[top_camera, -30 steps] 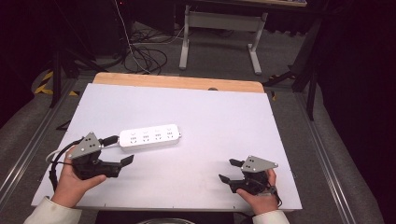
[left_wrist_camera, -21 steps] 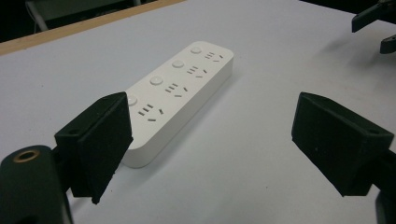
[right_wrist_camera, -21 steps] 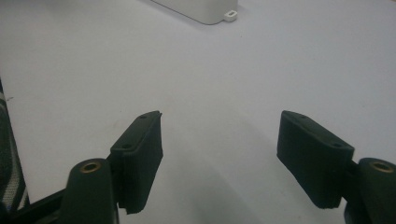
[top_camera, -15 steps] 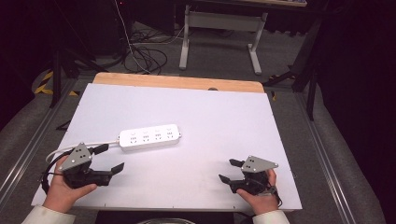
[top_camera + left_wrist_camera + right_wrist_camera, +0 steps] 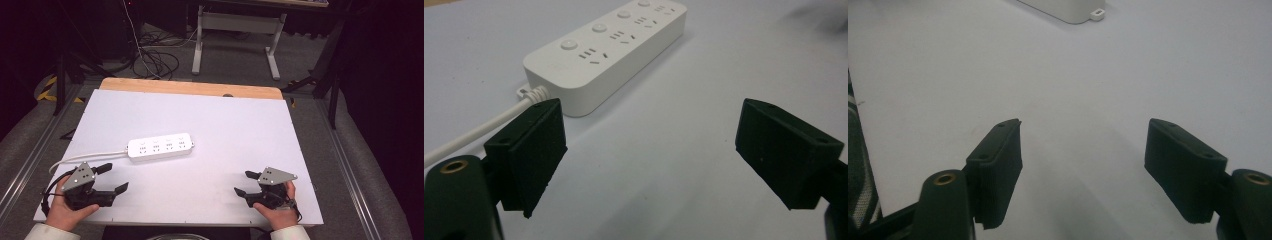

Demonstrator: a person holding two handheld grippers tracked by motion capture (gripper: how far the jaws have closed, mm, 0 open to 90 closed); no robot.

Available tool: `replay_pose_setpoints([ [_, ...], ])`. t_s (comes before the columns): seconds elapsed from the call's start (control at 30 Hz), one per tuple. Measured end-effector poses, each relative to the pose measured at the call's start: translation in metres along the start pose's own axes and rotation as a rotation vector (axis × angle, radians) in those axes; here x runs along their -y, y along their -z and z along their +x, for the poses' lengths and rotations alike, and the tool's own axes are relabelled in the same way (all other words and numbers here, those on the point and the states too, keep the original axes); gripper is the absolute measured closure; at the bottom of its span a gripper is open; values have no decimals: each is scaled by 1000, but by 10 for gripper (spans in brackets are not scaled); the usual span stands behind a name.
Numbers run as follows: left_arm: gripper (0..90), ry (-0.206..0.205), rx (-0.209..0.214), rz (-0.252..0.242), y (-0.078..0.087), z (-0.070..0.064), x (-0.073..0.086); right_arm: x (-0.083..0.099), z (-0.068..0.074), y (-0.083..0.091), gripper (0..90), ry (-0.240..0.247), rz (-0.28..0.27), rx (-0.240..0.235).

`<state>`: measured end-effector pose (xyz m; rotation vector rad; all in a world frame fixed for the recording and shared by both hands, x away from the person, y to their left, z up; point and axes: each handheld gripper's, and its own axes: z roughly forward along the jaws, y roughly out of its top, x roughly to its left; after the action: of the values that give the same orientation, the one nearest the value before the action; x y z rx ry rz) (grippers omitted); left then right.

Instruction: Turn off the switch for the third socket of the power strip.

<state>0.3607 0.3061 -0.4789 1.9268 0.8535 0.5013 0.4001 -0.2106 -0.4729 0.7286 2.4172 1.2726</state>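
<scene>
- White rectangular plastic power strip (image 5: 160, 146), four socket groups, lies flat on the white table top (image 5: 225, 125), left of centre, long axis roughly across the table.
- Its white cord (image 5: 85, 158) leaves the left end and curves toward the near-left table edge.
- Left gripper (image 5: 113, 177), black with grey three-cornered plate, held in the person's left hand (image 5: 67, 212) at the near-left corner. Jaws spread wide, nothing between them.
- In the left gripper view the power strip (image 5: 609, 47) sits ahead and up-left of the gap; the cord (image 5: 479, 131) passes behind the left jaw. No contact with the strip.
- Right gripper (image 5: 245, 184), same build, in the right hand (image 5: 276, 212) at the near-right edge. Jaws apart, empty.
- Right gripper view: bare table between the jaws, one end of the power strip (image 5: 1068, 9) at the top edge, well apart.
</scene>
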Motion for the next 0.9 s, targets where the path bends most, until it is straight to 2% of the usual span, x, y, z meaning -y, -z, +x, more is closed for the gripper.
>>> replay_pose_setpoints([
  [0.07, 135, 8, -1, 8, 0, -1, 2, 0, 0, 0, 316, 0, -1, -2],
  [0.17, 136, 61, 17, 12, -1, -2, 4, 0, 0, 0, 317, 1, 0, -4],
  [0.23, 136, 66, 13, 17, -3, -2, 4, 0, 0, -1, 316, 1, 5, -4],
  [0.37, 136, 101, 23, -7, -4, -1, 3, 0, 0, -1, 316, 5, 9, -8],
  [0.43, 139, 104, 10, -18, -2, 0, 2, 0, 0, -2, 316, 5, 8, -9],
  [0.57, 146, 49, -47, -15, -1, 0, 1, 0, 0, -1, 317, 2, 5, -5],
  [0.77, 147, 4, -36, -25, -1, -5, -1, 0, 0, -1, 316, 7, 7, -8],
  [0.9, 147, 13, -37, -21, 0, -6, -2, 0, 0, -1, 316, 5, 4, -6],
])
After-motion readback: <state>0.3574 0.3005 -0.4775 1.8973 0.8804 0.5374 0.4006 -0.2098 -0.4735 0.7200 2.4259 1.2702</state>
